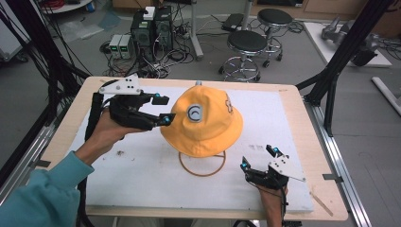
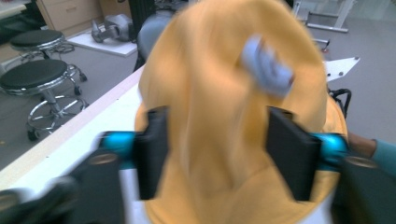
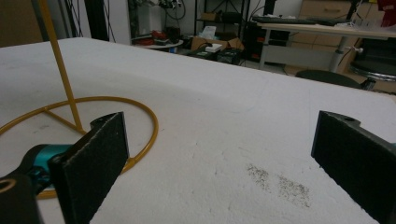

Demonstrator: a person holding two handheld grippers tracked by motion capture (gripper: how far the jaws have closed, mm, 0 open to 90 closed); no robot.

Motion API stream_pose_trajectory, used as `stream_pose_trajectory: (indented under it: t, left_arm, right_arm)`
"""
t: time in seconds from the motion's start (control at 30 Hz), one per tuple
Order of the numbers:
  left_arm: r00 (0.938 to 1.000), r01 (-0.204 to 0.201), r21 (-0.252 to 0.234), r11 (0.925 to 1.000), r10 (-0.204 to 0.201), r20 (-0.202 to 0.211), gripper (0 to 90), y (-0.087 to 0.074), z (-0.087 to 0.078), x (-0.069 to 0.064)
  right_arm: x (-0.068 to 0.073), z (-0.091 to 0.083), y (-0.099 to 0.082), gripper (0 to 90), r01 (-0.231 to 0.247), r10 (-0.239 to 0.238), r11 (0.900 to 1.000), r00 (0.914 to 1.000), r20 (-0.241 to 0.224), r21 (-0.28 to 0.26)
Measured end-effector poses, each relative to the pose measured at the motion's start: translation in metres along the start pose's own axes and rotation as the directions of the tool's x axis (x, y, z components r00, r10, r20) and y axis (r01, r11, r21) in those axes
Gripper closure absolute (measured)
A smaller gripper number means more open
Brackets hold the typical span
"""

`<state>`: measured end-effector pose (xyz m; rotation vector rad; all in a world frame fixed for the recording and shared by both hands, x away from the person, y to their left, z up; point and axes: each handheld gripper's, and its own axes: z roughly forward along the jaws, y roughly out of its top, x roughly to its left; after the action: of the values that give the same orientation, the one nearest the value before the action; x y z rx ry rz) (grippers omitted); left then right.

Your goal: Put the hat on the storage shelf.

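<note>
A yellow bucket hat [image 1: 204,124] with a grey round badge sits on top of a thin yellow wire stand [image 1: 203,171], whose ring base lies on the white board. My left gripper [image 1: 163,109] is held level at the hat's left side. Its jaws stand open, with the blurred hat [image 2: 219,93] between and just past the pads [image 2: 152,154]. My right gripper [image 1: 259,157] rests low at the front right of the board, open, with nothing between its jaws. It [image 3: 224,154] looks across the board past the stand's ring and pole [image 3: 140,116].
The white board [image 1: 293,142] covers most of a wooden table [image 1: 302,109]. Black frame posts [image 1: 331,80] rise at both sides. Two stools [image 1: 246,47] and computer boxes [image 1: 151,28] with cables stand on the floor beyond the far edge.
</note>
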<state>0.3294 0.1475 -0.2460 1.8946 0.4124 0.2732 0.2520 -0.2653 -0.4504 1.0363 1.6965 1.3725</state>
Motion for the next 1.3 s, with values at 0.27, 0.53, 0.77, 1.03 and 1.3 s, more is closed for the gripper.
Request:
stream_pose_trajectory:
  t: [0.27,0.53,0.77,1.03,1.3]
  left_arm:
    - [0.9995,-0.012,-0.036,0.9993,0.011,-0.031,7.1,-0.011,-0.006,0.003]
    - [0.9899,0.007,-0.072,0.9974,-0.017,-0.141,7.2,-0.052,-0.032,0.013]
    - [0.9592,0.029,-0.107,0.9939,-0.058,-0.277,7.2,-0.114,-0.063,0.022]
    - [0.9213,0.045,-0.154,0.987,-0.101,-0.376,7.3,-0.182,-0.085,0.023]
    - [0.8929,0.025,-0.222,0.9746,-0.122,-0.433,8.9,-0.225,-0.091,0.018]
  right_arm:
    - [0.0,0.0,0.0,2.8,0.001,-0.001,1.0,1.0,-0.001,0.003]
    - [0.0,0.0,0.0,2.8,0.003,-0.003,1.0,1.0,0.002,0.001]
    - [0.0,-0.001,0.0,2.8,0.0,0.0,1.0,1.0,-0.001,-0.008]
    - [0.0,-0.001,0.0,2.8,0.001,-0.002,1.0,1.0,-0.004,-0.004]
    - [0.001,-0.001,0.0,2.8,0.011,-0.011,0.9999,0.9999,0.0,-0.003]
